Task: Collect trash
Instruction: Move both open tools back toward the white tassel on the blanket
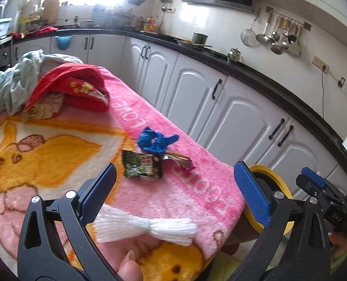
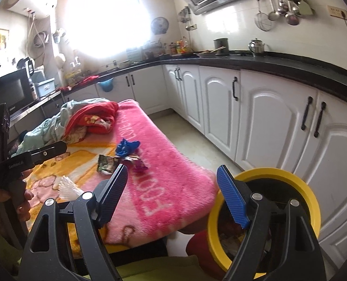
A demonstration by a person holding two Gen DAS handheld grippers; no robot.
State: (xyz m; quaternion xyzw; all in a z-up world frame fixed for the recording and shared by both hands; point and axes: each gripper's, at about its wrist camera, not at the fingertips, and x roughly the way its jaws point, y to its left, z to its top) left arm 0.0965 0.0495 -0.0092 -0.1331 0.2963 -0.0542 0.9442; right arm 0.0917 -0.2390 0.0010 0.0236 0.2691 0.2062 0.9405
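Note:
Several bits of trash lie on a pink blanket (image 1: 204,201) (image 2: 173,178): a crumpled blue piece (image 1: 154,141) (image 2: 126,147), a dark green snack wrapper (image 1: 142,165) (image 2: 106,164), a purple and gold wrapper (image 1: 181,161) (image 2: 138,164) and a white foam net (image 1: 145,230) (image 2: 66,187). My left gripper (image 1: 178,192) hovers open over the blanket, the foam net just below its fingers, nothing held. My right gripper (image 2: 173,196) is open and empty above the blanket's near corner, beside a yellow-rimmed bin (image 2: 267,174) (image 1: 281,180) holding some trash.
A heap of red and pale green clothes (image 1: 63,86) (image 2: 89,119) covers the blanket's far end. White cabinets (image 2: 262,126) under a black counter run along the right, with a strip of floor (image 2: 192,135) between. A microwave (image 2: 7,91) stands at the left.

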